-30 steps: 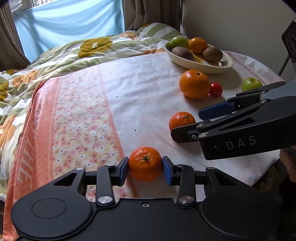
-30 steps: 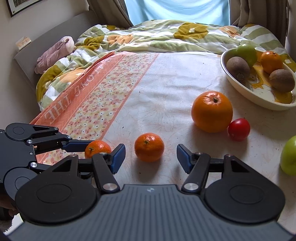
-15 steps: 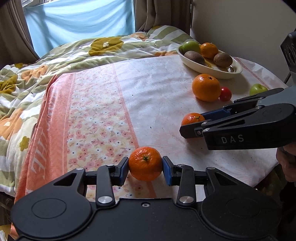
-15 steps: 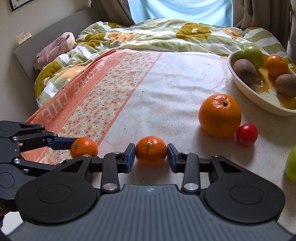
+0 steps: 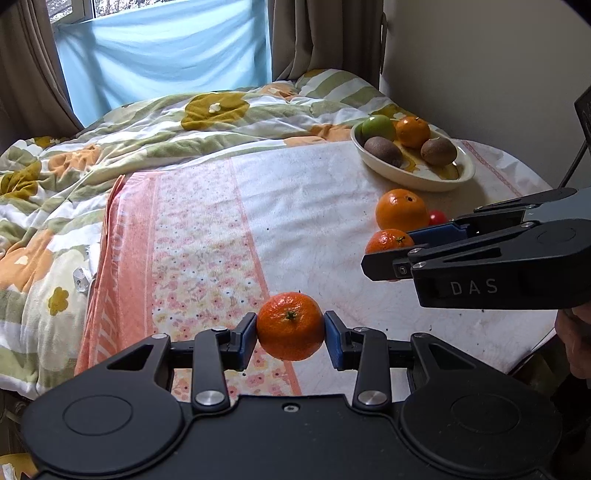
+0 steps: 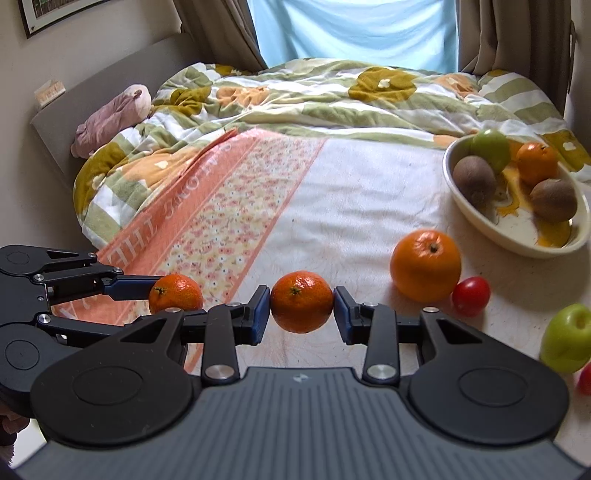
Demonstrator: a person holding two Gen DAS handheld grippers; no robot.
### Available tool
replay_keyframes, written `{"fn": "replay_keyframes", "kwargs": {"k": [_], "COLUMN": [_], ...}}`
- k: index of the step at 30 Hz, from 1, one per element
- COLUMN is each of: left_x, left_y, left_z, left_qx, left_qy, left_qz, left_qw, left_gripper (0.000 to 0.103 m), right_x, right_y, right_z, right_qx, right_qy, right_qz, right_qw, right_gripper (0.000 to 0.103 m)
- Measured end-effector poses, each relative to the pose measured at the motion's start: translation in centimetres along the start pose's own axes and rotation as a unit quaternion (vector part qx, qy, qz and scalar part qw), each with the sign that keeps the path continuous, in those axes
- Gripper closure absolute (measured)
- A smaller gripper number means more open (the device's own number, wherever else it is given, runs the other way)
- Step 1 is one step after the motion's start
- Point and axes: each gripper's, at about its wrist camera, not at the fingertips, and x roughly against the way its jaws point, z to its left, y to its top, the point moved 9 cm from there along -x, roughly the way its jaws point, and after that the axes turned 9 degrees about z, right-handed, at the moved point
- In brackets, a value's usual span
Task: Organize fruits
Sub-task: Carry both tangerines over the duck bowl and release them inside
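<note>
Both grippers tilt downward over the table's flowered cloth. The left gripper pinches a mandarin; the right gripper, marked "DAS", pinches a second mandarin, seemingly clear of the cloth. Behind lie a rumpled quilt and curtains.

Cloth-covered table: bowl, orange, tomato, green apple.

Home bedroom: rumpled floral duvet at 12 o'clock, curtained window behind, plush toy at 10 o'clock, framed picture on wall, towel-covered table centre.
</note>
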Motion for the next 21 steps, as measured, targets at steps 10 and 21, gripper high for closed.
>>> {"fn": "replay_keyframes", "kwargs": {"k": [10, 21], "left_x": [3.5, 3.3], "left_y": [4.9, 12.3], "left_z": [-2.1, -6.9], "left_qx": [-0.013, -0.039], "left_qy": [-0.013, -0.030], "left_qz": [-0.039, -0.069], "left_qw": [0.9991, 0.9964], "left_gripper": [0.061, 0.061], "right_x": [5.7, 9.4], "right_y": [1.8, 4.9], "right_z": [-2.8, -10.7], "right_qx": [-0.046, -0.072], "right_qy": [-0.025, -0.058], "right_qz": [-0.029, -0.056], "right_qw": [0.998, 0.994], "right_gripper": [0.051, 0.051]}}
